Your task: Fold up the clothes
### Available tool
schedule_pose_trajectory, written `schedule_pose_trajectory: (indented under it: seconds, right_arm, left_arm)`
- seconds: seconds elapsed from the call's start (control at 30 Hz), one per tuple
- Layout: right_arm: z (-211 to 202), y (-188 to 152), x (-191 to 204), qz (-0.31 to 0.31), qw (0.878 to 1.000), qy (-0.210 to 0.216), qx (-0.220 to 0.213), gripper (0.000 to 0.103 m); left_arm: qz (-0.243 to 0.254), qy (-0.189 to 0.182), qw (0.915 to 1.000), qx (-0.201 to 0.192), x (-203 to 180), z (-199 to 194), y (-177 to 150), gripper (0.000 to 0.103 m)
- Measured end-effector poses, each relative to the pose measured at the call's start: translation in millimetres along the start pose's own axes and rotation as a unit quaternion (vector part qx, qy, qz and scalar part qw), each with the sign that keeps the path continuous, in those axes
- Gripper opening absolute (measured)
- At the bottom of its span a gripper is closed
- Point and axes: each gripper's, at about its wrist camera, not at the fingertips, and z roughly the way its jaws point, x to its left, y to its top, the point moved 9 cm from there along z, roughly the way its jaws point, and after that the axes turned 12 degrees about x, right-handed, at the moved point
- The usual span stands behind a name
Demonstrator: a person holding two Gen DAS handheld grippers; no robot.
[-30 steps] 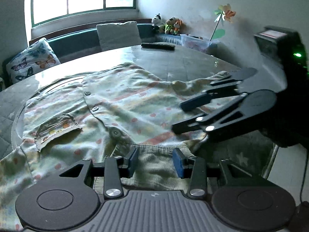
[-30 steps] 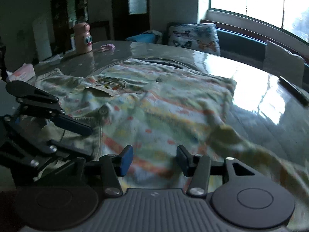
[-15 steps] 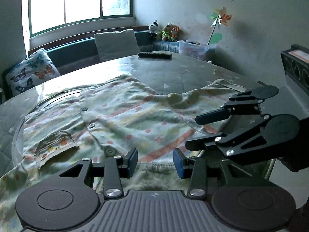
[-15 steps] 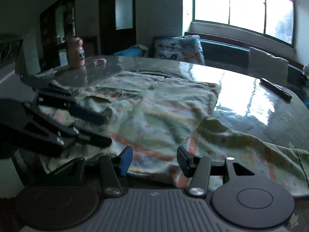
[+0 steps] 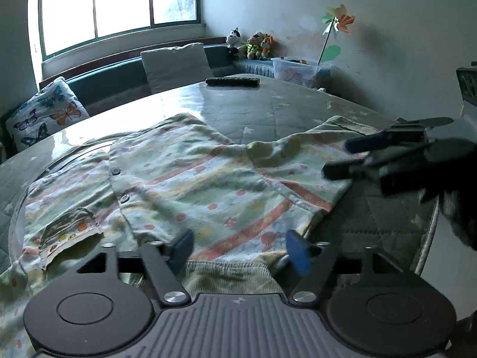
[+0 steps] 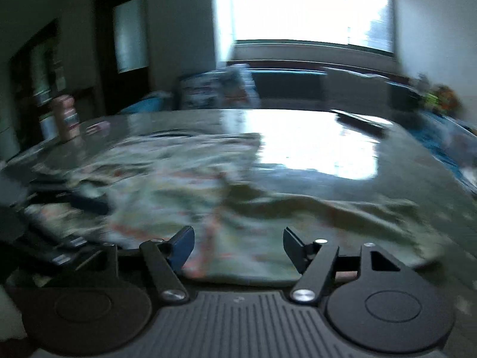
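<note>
A pale green shirt (image 5: pixel 190 179) with orange stripes, dots, dark buttons and a chest pocket lies spread on the round table (image 5: pixel 268 110). My left gripper (image 5: pixel 240 250) hovers at its near edge, over a ribbed olive hem. Its jaws are opening and the pads press on nothing. The right gripper (image 5: pixel 338 161) shows at the right of the left wrist view, over the shirt's right sleeve. The right wrist view is blurred: the right gripper (image 6: pixel 238 244) is opening above the shirt (image 6: pixel 179 185), nothing pinched. The left gripper (image 6: pixel 74 203) is a dark smear at the left.
A black remote (image 5: pixel 232 82) lies at the table's far side. Behind it a window bench holds a butterfly cushion (image 5: pixel 44 116), a grey cushion (image 5: pixel 176 65), plush toys (image 5: pixel 253 44) and a clear box (image 5: pixel 298 70). A pink bottle (image 6: pixel 67 116) stands at the far left.
Both grippers' jaws have spread wider. The right gripper has slid rightward, away from the left one, and its view has swung right and blurred. The shirt lies flat as before.
</note>
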Motion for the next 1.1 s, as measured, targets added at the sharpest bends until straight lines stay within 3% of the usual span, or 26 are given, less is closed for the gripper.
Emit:
schedule_pose_trajectory:
  seconds: [0.17, 0.37, 0.47, 0.7, 0.73, 0.87, 1.0, 1.1]
  right_arm:
    - [2.6, -4.3, -74.1, 0.092, 0.992, -0.083, -0.001, 0.072]
    - [6.5, -10.3, -140.3, 0.162, 0.973, -0.166, 0.002, 0.07]
    - [7.0, -14.9, -157.7, 0.183, 0.966, -0.181, 0.004, 0.064]
    - [12.5, -23.1, -166.8, 0.204, 0.962, -0.183, 0.008, 0.041]
    - [12.8, -23.1, -166.8, 0.206, 0.961, -0.182, 0.007, 0.031]
    - [12.0, -20.5, -163.4, 0.211, 0.963, -0.17, 0.004, 0.014]
    - [6.6, -11.4, -154.5, 0.22, 0.964, -0.149, -0.007, 0.008]
    - [-4.8, 2.4, -137.7, 0.221, 0.969, -0.106, -0.025, 0.007]
  left_arm:
    - [-0.005, 0.007, 0.9999, -0.006, 2.3, -1.8, 2.8, 0.099]
    - [-0.014, 0.014, 0.9998, -0.005, 7.6, -1.5, 3.7, 0.103]
    - [-0.02, 0.016, 0.9996, -0.007, 10.1, -1.9, 4.9, 0.103]
    - [-0.041, 0.025, 0.9988, -0.007, 20.3, -3.3, 6.0, 0.103]
    - [-0.043, 0.025, 0.9987, -0.007, 21.6, -3.5, 5.8, 0.103]
    - [-0.052, 0.029, 0.9982, -0.006, 26.0, -4.4, 2.9, 0.103]
    - [-0.061, 0.036, 0.9974, -0.008, 32.3, -6.3, -0.1, 0.103]
    - [-0.072, 0.042, 0.9965, -0.008, 39.0, -7.4, -2.5, 0.103]
